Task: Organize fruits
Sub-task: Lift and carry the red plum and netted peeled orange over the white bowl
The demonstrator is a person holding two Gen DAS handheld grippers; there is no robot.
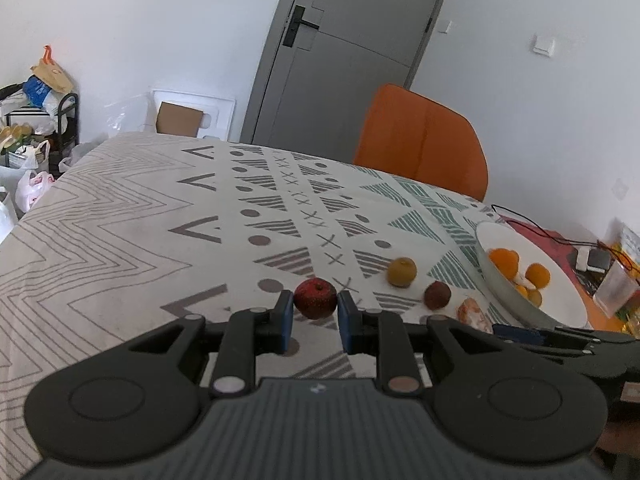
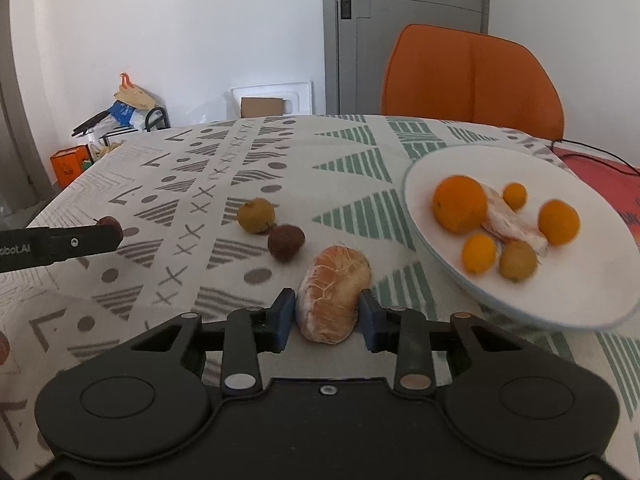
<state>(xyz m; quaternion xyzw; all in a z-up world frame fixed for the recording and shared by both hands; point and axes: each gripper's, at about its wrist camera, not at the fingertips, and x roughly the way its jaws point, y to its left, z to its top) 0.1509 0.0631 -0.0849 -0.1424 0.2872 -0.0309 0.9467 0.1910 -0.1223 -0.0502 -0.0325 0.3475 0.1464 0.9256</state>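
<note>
The only legible lettering is white print reading "obot.AI", its beginning cut off by the frame edge, on the black side of the left gripper (image 2: 108, 226) at the far left of the right wrist view.

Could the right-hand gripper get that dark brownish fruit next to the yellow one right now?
Probably not yet. The right gripper has its pads against the peeled orange piece, so it is occupied. Otherwise the dark fruit sits uncovered on the tablecloth just ahead and left of it.

bare cloth (image 1: 120, 240) left, loose fruits (image 2: 256, 216) midway, plate (image 2: 440, 160) blocks right
</note>
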